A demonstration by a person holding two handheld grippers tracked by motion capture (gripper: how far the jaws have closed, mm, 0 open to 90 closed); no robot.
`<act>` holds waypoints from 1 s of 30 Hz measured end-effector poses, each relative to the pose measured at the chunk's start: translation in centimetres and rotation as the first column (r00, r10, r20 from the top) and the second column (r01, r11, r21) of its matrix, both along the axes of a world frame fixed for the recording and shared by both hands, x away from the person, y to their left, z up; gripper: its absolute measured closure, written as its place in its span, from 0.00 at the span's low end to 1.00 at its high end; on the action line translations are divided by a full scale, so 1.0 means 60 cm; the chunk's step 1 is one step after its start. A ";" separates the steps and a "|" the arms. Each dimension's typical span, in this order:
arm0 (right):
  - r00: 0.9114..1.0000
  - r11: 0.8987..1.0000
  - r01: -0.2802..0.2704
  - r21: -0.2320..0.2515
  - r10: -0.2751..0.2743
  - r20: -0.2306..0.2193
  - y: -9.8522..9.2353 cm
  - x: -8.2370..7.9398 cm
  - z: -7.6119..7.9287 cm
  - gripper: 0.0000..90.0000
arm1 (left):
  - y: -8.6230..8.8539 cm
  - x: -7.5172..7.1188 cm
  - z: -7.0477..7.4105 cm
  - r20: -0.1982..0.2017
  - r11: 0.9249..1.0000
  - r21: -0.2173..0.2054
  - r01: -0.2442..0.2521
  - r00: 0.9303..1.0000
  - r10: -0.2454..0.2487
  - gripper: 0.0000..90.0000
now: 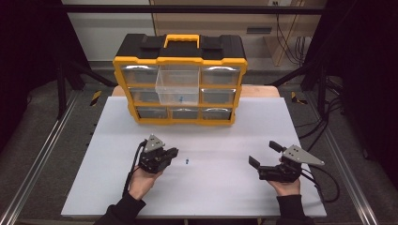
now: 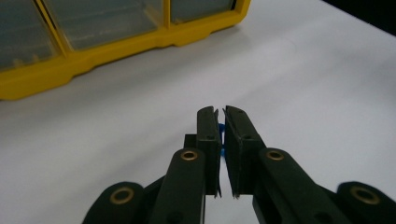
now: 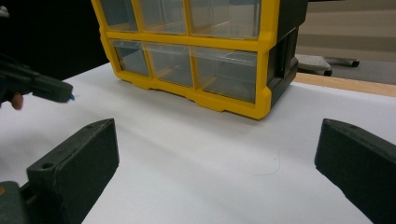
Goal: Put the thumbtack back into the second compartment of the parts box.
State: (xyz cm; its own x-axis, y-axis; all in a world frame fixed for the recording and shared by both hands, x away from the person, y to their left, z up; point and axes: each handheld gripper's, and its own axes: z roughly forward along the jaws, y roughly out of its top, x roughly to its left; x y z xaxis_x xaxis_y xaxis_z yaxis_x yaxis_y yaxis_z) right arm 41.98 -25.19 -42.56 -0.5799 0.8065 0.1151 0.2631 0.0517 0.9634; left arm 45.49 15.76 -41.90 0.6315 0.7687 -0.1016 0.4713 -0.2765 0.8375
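Observation:
My left gripper (image 1: pixel 174 152) rests low over the white table (image 1: pixel 117 187), left of centre. In the left gripper view its jaws (image 2: pixel 219 112) are nearly together on a small blue piece (image 2: pixel 222 140). The right gripper view shows this gripper (image 3: pixel 65 91) at the left edge, with the blue piece (image 3: pixel 72 97) at its tip. Another small blue piece (image 1: pixel 187 161) lies on the table just right of it. My right gripper (image 1: pixel 263 153) stands open at the right, with nothing between its jaws (image 3: pixel 217 135).
A yellow and black drawer organizer (image 1: pixel 179 58) stands at the table's back. Its upper middle clear drawer (image 1: pixel 178 86) is pulled out, with a small blue piece (image 1: pixel 180 98) inside. The organizer's lower drawers (image 3: pixel 224 70) face my right gripper.

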 end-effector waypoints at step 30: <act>1.000 1.000 0.000 0.002 0.000 0.009 0.001 0.002 0.000 0.01 | 0.031 -0.007 0.201 0.216 0.998 -0.048 0.036 0.976 -0.025 0.93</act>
State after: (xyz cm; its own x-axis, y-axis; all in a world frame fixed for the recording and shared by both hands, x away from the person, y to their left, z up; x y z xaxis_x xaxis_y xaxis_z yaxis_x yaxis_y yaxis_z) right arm 42.08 -25.14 -42.57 -0.5807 0.8065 0.1112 0.2544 0.0500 0.9658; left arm 45.07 17.65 -29.85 0.6656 0.7463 0.0007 0.2706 -0.2422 0.9317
